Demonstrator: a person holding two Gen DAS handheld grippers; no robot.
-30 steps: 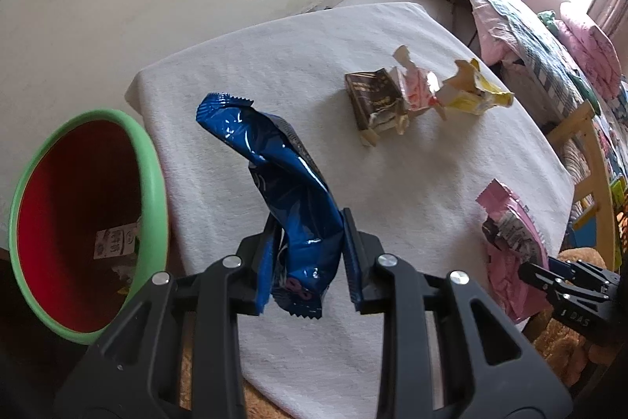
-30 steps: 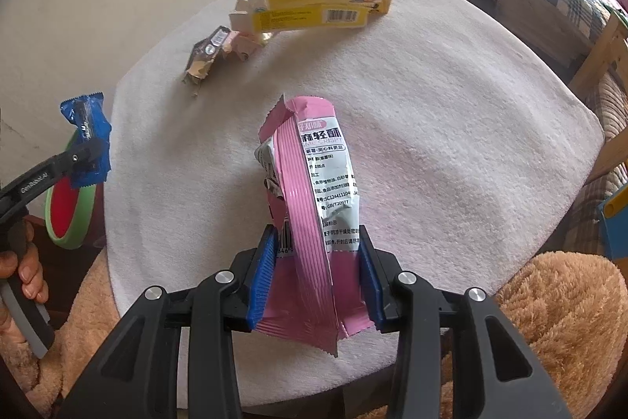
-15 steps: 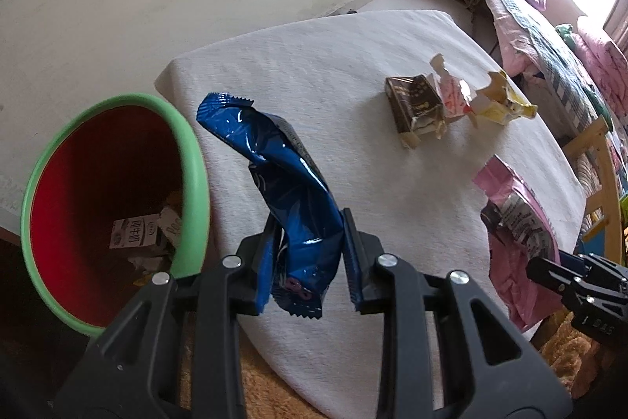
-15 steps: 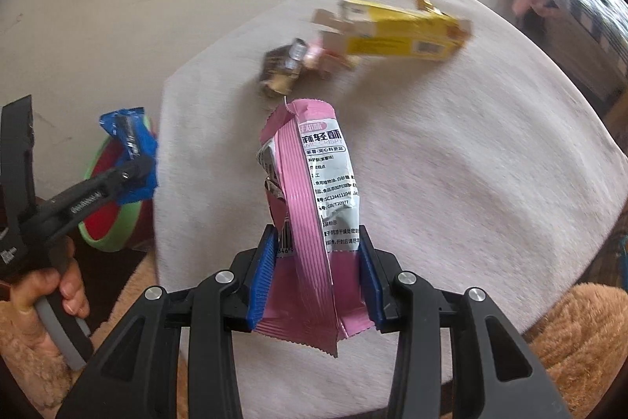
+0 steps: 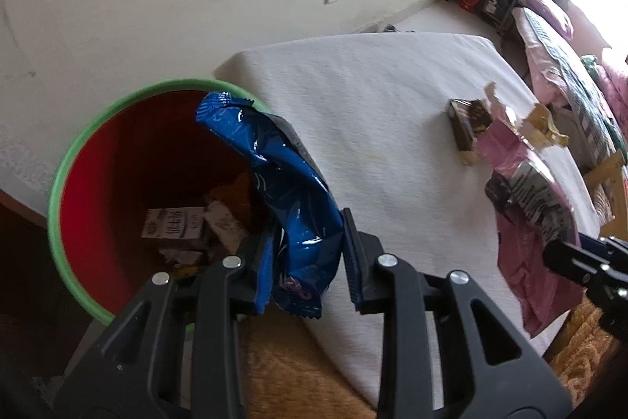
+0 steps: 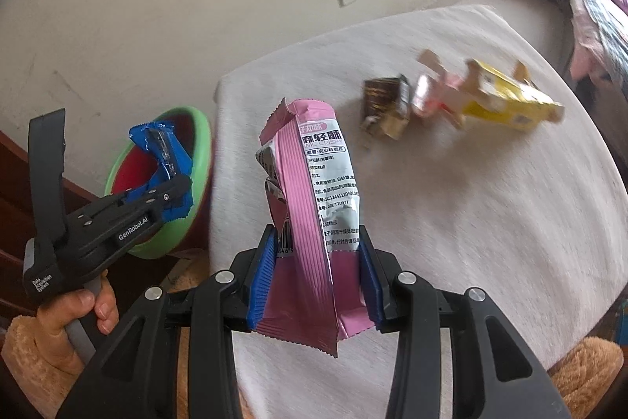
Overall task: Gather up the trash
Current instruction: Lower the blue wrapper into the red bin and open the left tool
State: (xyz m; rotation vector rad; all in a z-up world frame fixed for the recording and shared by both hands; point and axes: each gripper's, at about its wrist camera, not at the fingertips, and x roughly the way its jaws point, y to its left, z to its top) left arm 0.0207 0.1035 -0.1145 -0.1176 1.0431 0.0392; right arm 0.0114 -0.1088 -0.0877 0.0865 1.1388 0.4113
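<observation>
Left tool point(image 5: 306, 277): pinching blue wrapper point(image 5: 282, 191), tip over bin point(image 5: 55, 183) ahead-left.
Right tool point(image 6: 314, 281): pinching pink wrapper point(image 6: 314, 214), above bench point(image 6: 471, 222).
Leftover: boxes point(image 6: 451, 101) far ahead-right.
Risk: limp wrapper could snag bin rim, fall outside.

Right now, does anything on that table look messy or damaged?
Yes. Three torn-open snack boxes lie tumbled together on the white tablecloth: a dark brown box, a pink one and a yellow one, flaps ripped and splayed. They look like leftover trash, not spilled food.
</observation>
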